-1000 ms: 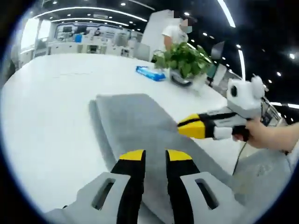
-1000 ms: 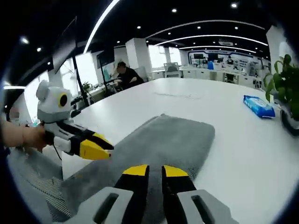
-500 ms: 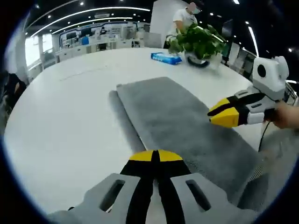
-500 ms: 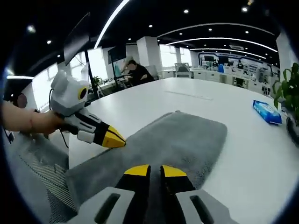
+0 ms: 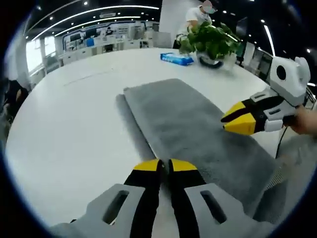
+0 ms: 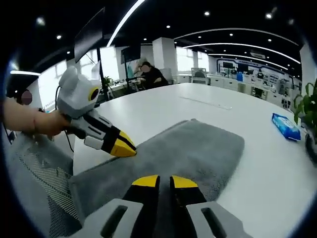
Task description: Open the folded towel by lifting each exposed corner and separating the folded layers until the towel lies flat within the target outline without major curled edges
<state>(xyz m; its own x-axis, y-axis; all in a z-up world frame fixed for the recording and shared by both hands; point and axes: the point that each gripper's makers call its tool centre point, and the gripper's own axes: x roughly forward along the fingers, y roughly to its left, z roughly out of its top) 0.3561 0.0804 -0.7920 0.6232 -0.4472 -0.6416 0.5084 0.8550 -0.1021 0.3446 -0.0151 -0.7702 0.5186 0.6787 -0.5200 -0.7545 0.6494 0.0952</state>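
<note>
A grey towel lies folded into a long strip on the white table, with a lower layer showing along its left side. Its near end reaches the table's edge. My left gripper is shut, its yellow tips at the towel's left long edge. The same gripper, held by a hand, touches that edge in the right gripper view. My right gripper is shut low over the towel near its right side. In the left gripper view it points in from the right. No cloth is lifted.
A blue packet and a potted plant stand beyond the towel's far end. A grey mesh chair is at the table's near edge. A person sits at the far side, and another stands behind the plant.
The left jaws have closed from a small gap, and the left gripper has shifted to the towel's left edge. The right gripper stays over the right side. The towel lies as before.
</note>
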